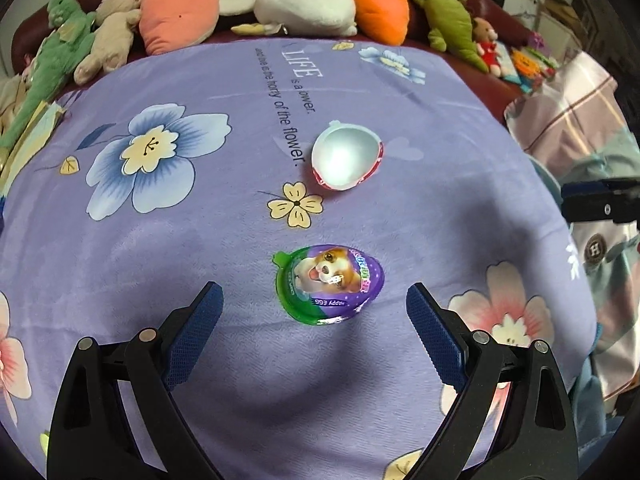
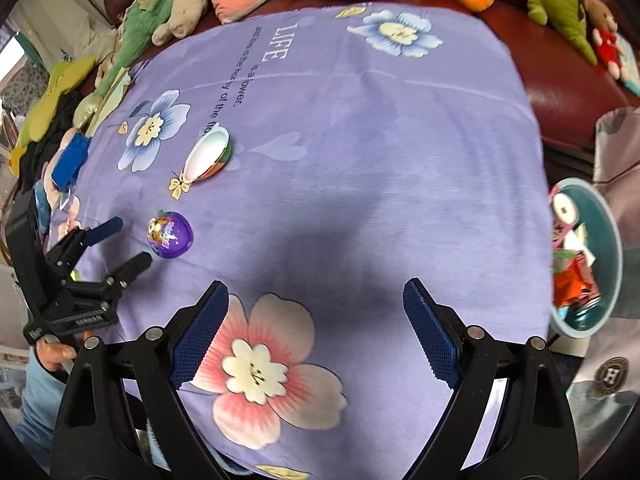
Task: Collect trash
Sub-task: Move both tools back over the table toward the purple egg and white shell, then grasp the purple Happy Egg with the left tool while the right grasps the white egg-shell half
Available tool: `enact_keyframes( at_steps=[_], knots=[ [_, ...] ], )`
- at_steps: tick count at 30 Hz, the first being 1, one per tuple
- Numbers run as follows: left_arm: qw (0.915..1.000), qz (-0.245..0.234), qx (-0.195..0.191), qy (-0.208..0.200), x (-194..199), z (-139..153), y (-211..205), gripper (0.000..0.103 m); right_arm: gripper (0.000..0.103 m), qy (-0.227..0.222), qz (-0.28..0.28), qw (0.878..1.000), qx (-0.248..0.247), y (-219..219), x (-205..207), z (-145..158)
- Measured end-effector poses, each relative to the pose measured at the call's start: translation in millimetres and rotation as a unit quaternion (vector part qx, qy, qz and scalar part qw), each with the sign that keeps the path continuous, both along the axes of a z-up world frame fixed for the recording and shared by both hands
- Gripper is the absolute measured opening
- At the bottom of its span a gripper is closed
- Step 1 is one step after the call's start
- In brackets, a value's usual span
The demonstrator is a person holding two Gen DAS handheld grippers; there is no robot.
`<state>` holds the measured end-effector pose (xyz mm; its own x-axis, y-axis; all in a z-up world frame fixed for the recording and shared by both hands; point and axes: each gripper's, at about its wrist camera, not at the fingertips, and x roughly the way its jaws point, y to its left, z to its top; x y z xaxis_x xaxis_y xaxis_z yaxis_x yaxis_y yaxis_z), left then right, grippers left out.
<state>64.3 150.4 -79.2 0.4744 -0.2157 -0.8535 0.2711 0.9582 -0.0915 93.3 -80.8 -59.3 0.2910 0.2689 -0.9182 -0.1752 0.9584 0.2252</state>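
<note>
A purple egg-shaped half shell printed with a puppy (image 1: 330, 284) lies on the purple flowered cloth (image 1: 200, 220), just ahead of my left gripper (image 1: 314, 304), which stands open with nothing between its fingers. Farther on lies an empty white half shell (image 1: 344, 158), open side up. The right wrist view shows the puppy shell (image 2: 170, 234) and the white shell (image 2: 208, 156) at the left, with the left gripper (image 2: 130, 240) open beside the puppy shell. My right gripper (image 2: 316, 304) is open over bare cloth (image 2: 360, 160) above a pink flower print.
A teal bin (image 2: 608, 248) holding wrappers stands off the cloth's right edge. Plush toys (image 1: 304, 0) line the dark red sofa behind the cloth. A blue block (image 2: 70, 160) and other items lie at the left edge. A hand (image 2: 52, 350) holds the left gripper.
</note>
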Motion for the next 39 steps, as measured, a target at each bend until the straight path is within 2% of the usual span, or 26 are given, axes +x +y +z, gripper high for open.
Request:
enact_keyframes(
  at_steps=[4, 15, 17, 21, 24, 32, 37, 39],
  knots=[
    [0.9996, -0.021, 0.016, 0.001, 1, -6, -6, 0.093, 0.085, 0.008, -0.002, 1.000, 0.009, 5, 7, -7],
    [0.9993, -0.028, 0.024, 0.006, 8, -22, -15, 0.092, 0.085, 0.016, 0.000, 1.000, 0.001, 11, 19, -14],
    [0.9990, -0.034, 0.029, 0.006, 9, -25, -17, 0.086, 0.085, 0.018, -0.002, 1.000, 0.001, 11, 21, -15],
    [0.9985, -0.032, 0.043, -0.010, 8, -26, -20, 0.065, 0.085, 0.016, -0.003, 1.000, -0.003, 12, 25, -16],
    [0.9995, -0.022, 0.022, -0.011, 9, -25, -15, 0.064, 0.085, 0.014, -0.003, 1.000, -0.008, 15, 29, -16],
    [0.9978, 0.043, -0.048, -0.013, 27, -9, 20, 0.064, 0.085, 0.017, 0.003, 1.000, -0.009, 27, 50, -15],
    [0.9958, 0.061, -0.064, -0.022, 36, 2, 31, 0.064, 0.084, 0.011, 0.019, 1.000, 0.000, 48, 71, -10],
    [0.9953, 0.066, -0.067, -0.024, 39, 4, 35, 0.064, 0.079, 0.011, 0.028, 0.999, 0.010, 59, 81, -9]
  ],
)
